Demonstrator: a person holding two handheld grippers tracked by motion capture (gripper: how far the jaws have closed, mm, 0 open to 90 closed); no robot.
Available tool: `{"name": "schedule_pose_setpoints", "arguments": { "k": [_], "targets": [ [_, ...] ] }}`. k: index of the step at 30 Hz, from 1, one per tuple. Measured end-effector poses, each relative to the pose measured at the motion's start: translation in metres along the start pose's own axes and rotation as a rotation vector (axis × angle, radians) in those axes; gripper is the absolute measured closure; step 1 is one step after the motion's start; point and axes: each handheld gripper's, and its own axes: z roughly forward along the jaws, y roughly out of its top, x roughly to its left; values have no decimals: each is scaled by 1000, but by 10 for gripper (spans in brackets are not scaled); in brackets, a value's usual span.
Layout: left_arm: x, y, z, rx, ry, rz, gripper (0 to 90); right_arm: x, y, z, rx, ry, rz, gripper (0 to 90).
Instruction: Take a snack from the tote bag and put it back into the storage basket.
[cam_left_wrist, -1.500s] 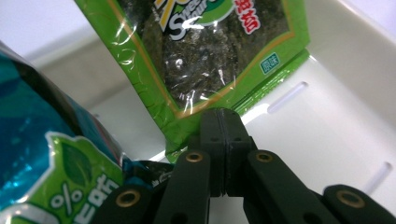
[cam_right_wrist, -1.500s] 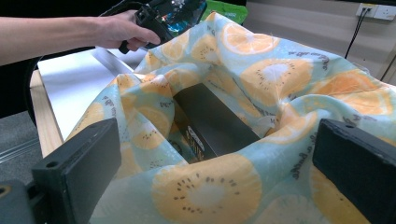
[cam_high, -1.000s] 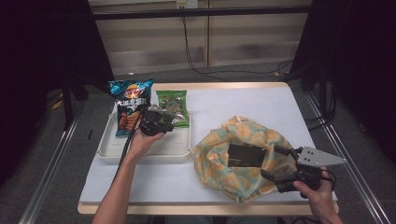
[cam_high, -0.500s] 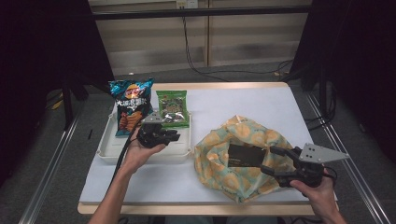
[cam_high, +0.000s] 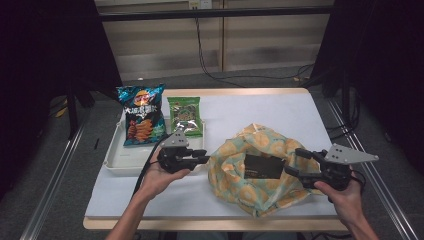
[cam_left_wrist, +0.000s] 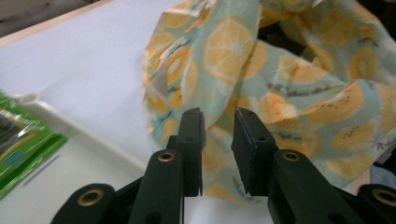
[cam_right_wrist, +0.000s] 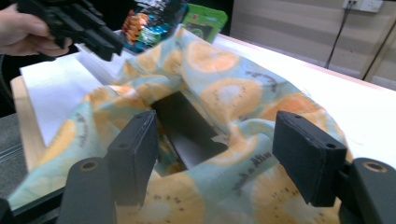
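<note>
The right gripper (cam_high: 296, 162), jaws apart, straddles the fruit-print bag's (cam_high: 260, 175) rim to keep it open; the left gripper (cam_high: 204, 156), jaws slightly apart and empty, approaches it.

The high view looks forward and down over the white-covered table (cam_high: 280, 112) from the person's side, while each gripper view sits low and close, looking along its own black jaws, and all three share the orange-slice-printed teal cloth bag (cam_high: 260, 175) (cam_left_wrist: 299, 84) (cam_right_wrist: 219, 93).
</note>
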Motion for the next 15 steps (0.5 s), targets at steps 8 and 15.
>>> {"name": "schedule_pose_setpoints", "arguments": {
  "k": [8,15],
  "targets": [
    [-7,10,39,15,1,12,620,-24,-3,21,54,-45,5,300],
    [-20,20,58,24,-42,47,538,-37,-10,43,128,-54,9,582]
  ]
}}
